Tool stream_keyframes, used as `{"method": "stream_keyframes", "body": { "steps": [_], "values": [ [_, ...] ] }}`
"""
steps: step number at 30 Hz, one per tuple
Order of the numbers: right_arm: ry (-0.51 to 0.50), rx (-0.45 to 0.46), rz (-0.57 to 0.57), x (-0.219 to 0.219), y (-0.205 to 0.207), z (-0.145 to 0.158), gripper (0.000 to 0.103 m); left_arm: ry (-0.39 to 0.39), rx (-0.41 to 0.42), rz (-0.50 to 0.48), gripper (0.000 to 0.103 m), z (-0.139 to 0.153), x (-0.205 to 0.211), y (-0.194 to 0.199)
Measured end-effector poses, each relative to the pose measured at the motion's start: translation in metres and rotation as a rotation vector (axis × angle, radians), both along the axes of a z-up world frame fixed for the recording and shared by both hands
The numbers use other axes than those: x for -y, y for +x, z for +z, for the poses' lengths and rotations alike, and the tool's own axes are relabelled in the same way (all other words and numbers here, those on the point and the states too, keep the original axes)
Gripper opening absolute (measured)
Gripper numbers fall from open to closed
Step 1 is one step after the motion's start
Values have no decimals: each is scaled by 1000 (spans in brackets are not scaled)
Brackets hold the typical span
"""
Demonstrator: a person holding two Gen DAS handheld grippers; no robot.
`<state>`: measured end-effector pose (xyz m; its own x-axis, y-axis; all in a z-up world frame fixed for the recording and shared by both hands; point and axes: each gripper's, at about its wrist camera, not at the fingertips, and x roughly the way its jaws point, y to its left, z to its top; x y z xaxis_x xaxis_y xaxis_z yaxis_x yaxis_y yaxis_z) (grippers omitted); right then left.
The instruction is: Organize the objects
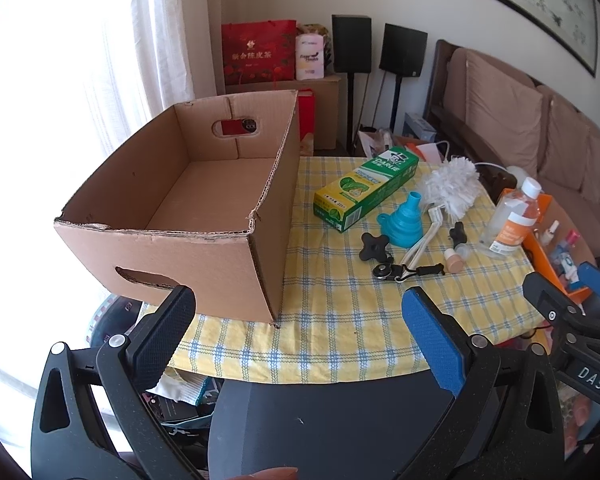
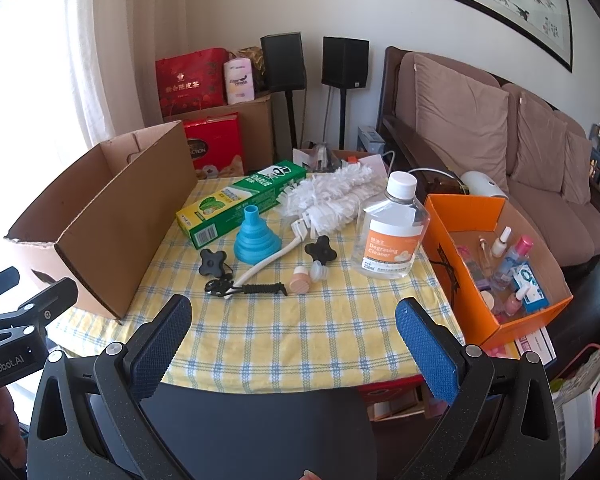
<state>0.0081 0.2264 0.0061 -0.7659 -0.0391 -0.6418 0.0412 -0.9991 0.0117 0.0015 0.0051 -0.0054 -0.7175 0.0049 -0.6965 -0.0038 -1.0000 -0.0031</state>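
An empty brown cardboard box [image 1: 188, 200] [image 2: 112, 216] stands on the left of the yellow checked table [image 1: 340, 320] [image 2: 300, 328]. Loose items lie in the middle: a green toothpaste box [image 1: 366, 188] [image 2: 240, 204], a blue funnel [image 1: 402, 222] [image 2: 256, 236], a white duster [image 1: 452, 188] [image 2: 332, 196], two black knobs [image 1: 374, 246] [image 2: 214, 262], a black lanyard [image 2: 244, 289] and a clear cleaner bottle [image 1: 512, 218] [image 2: 392, 232]. My left gripper [image 1: 304, 320] is open and empty at the table's near edge. My right gripper [image 2: 294, 324] is open and empty, also at the near edge.
An orange box [image 2: 496, 264] [image 1: 556, 248] holding several small bottles stands at the table's right edge. A brown sofa [image 2: 500, 140] runs along the right wall. Red gift bags [image 2: 192, 80] and two black speakers [image 2: 344, 62] stand behind the table.
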Motion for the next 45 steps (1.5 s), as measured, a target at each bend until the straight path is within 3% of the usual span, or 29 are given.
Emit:
{"method": "stream_keyframes", "body": {
  "steps": [20,31,45],
  "values": [
    [8,-1,-35,-14,-6,-1,103,7,7,-50,103,-5,-12,-12],
    [47,-23,-144,-64,-24,-11,103,47,-8,-149,103,-13,-29,-30],
    [-25,-62,-225,-120,-64,-10,103,89,28,-244,103,-32,-64,-60]
  ]
}}
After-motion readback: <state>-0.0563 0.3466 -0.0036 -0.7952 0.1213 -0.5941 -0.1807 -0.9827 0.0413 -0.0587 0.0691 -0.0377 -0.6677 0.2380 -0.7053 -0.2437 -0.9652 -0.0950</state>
